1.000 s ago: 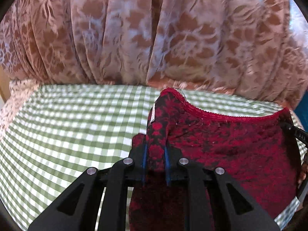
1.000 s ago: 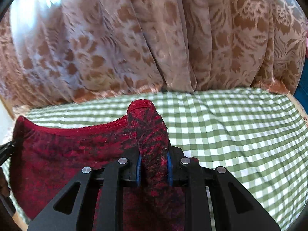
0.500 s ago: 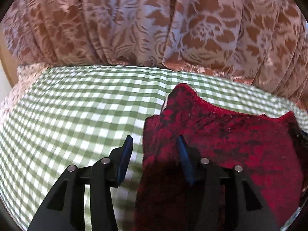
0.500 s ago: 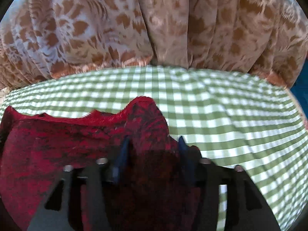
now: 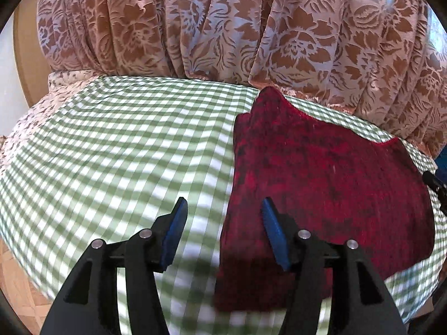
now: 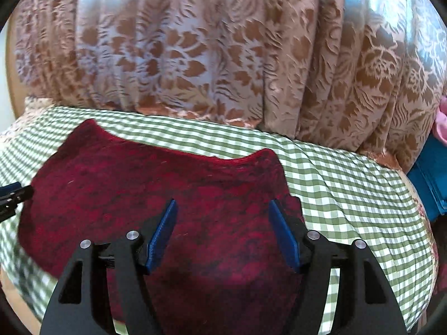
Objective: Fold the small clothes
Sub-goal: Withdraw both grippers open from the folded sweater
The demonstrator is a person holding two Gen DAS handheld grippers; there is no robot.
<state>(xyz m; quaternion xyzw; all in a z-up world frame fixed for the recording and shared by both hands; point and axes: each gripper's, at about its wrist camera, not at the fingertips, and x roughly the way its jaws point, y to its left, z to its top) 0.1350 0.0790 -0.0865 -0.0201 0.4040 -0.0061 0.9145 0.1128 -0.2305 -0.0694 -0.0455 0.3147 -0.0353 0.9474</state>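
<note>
Red patterned garment point(image 5: 321, 173) is lying flat on the green-checked counter point(image 5: 111, 145), near the floral curtain point(image 5: 223, 28). Left gripper point(image 5: 223, 217) and right gripper point(image 6: 222, 217) are hovering above it, fingers opening wide, gripping nothing.

The garment point(image 5: 329, 184) is deep crimson mottled with darker, near-black blotches, and a brighter red trim runs along its far edge. It lies on a cloth point(image 5: 111, 150) checked in green and white gingham. Behind hangs a curtain point(image 5: 223, 28) in pale lilac-pink with a large rust-brown pattern of flowers and leaves. At the far left edge of the cloth a second fabric point(image 5: 64, 79) shows, off-white with small dark sprigs. Each hand-held gripper is black with blue pads point(image 6: 163, 234) and silver screw heads. A bright blue thing point(image 6: 430, 189) sits at the right edge, with a bit of pink above it.
</note>
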